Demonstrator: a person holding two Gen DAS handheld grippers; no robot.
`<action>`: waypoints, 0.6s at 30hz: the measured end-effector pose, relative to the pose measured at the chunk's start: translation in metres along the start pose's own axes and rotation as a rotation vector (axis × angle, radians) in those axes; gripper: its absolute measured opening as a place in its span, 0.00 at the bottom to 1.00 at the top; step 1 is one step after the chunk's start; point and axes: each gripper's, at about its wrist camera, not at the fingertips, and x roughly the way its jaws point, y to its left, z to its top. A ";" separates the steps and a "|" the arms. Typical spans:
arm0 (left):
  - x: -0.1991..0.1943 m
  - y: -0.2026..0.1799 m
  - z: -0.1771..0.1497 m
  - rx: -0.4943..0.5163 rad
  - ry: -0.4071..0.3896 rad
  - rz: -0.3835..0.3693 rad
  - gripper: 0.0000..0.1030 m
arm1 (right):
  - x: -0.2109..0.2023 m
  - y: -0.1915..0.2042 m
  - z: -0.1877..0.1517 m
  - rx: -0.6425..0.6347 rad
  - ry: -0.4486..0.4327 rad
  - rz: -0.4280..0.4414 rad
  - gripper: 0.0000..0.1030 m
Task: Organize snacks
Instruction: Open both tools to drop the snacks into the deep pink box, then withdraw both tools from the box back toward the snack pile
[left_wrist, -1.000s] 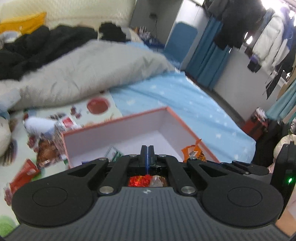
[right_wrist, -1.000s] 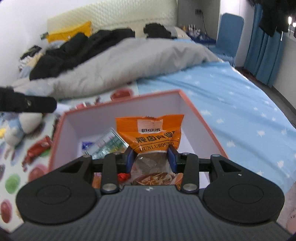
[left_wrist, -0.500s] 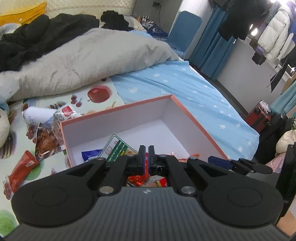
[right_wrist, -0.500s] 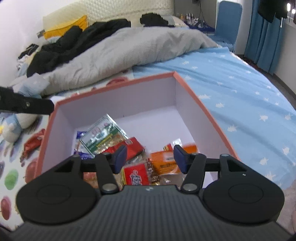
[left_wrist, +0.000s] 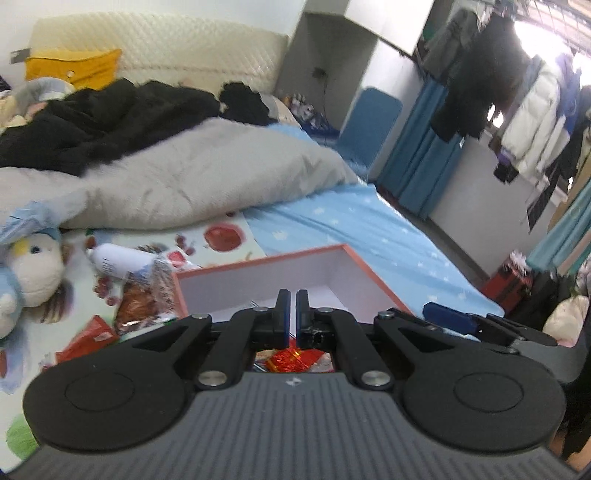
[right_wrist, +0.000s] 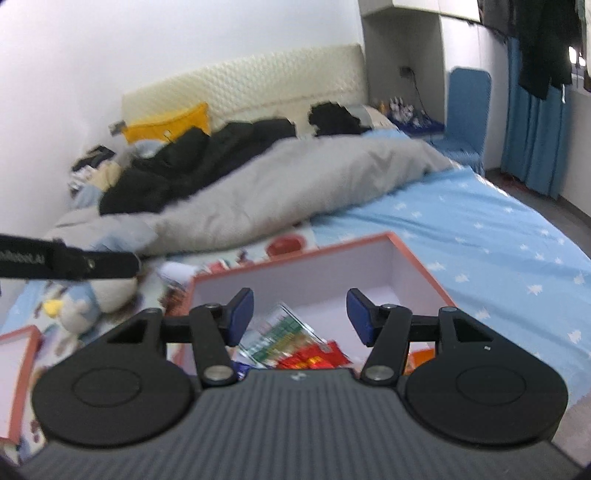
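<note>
- Snacks (right_wrist: 295, 349) lie piled in the near part of the box (right_wrist: 417, 264) on the bed; loose packets (left_wrist: 142, 304) sit on the mat left of it.
- Right gripper (right_wrist: 300, 315): jaws spread wide, empty, above the box.
- Left gripper (left_wrist: 290, 315): jaws nearly pressed together, thin gap, nothing seen pinched.
- Next step, likely: fetch a loose packet. Spread left jaws first, come down flat, pinch the packet's edge, not its middle.
- Box rim is thin and raised; lift clear over it, don't drag.
- Far half of box floor bare: room to drop.
- Bottle (left_wrist: 118, 260) and plush (left_wrist: 31, 267) crowd the left; blue sheet (right_wrist: 498, 236) on the right open.
</note>
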 end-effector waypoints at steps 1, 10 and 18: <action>-0.009 0.003 -0.001 0.002 -0.014 0.001 0.01 | -0.005 0.004 0.003 0.003 -0.017 0.009 0.57; -0.082 0.037 -0.034 -0.012 -0.108 0.075 0.01 | -0.032 0.052 0.000 -0.033 -0.079 0.097 0.57; -0.114 0.069 -0.054 -0.050 -0.133 0.107 0.01 | -0.048 0.090 -0.010 -0.081 -0.097 0.137 0.57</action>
